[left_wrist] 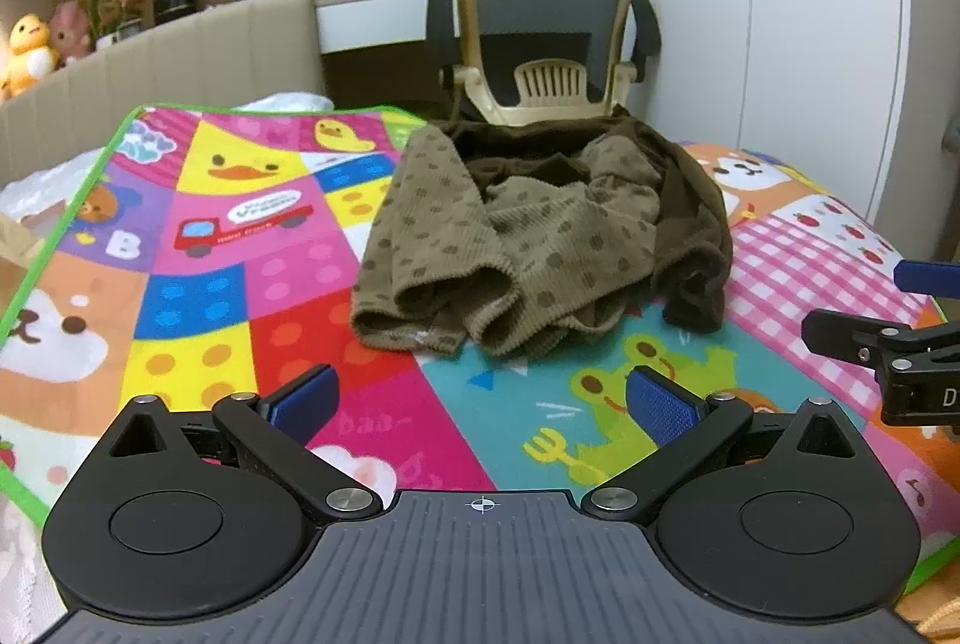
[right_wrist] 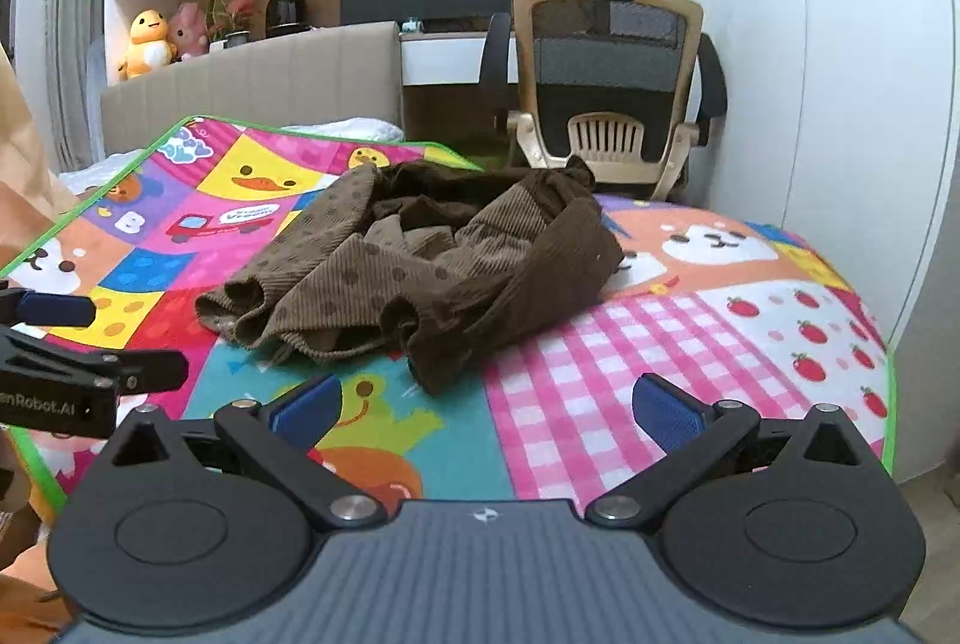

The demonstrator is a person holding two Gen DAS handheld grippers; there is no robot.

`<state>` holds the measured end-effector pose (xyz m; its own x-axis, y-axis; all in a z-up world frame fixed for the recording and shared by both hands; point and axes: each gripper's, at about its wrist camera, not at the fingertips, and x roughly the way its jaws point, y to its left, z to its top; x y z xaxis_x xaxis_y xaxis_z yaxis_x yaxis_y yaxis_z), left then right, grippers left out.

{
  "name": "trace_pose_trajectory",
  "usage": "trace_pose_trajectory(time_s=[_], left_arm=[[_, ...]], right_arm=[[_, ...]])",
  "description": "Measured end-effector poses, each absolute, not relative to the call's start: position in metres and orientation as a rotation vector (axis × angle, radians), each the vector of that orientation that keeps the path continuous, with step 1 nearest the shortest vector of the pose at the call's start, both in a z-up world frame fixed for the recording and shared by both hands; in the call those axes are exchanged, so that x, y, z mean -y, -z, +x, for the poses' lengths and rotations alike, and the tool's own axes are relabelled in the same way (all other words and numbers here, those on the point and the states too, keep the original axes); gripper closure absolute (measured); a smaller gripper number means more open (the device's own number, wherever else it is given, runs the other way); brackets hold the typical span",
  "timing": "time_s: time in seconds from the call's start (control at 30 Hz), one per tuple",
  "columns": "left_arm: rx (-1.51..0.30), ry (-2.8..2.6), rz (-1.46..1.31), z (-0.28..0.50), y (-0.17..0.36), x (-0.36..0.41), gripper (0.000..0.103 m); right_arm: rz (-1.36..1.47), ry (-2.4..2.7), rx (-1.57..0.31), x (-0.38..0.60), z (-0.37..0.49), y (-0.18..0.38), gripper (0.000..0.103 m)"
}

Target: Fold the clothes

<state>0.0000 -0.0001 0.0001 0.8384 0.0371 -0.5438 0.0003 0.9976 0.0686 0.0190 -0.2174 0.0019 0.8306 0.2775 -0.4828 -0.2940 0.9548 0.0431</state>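
On the play mat point(left_wrist: 198, 284), a crumpled brown garment point(left_wrist: 540, 236) is heaped mid-mat, unfolded. Left gripper point(left_wrist: 483, 398) and right gripper point(right_wrist: 486, 407) are held just short of it, jaws spread wide, empty, likely staged for a hem grab.

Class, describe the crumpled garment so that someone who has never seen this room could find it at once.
Start at the bright cartoon play mat in front of the office chair. On the mat's far middle lies a rumpled brown corduroy garment, tan with dark dots and a plain dark brown side. It is the only clothing there, and the only dull-coloured thing on the mat.
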Motion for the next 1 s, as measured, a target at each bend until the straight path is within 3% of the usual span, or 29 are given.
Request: trace_pose_trajectory(time_s=[1.0], left_arm=[[-0.61,-0.021,0.043,-0.0021,-0.0005,-0.0027,0.0]], right_arm=[[-0.048,-0.324,-0.5,0.2108,0.0177,-0.0021,0.0]])
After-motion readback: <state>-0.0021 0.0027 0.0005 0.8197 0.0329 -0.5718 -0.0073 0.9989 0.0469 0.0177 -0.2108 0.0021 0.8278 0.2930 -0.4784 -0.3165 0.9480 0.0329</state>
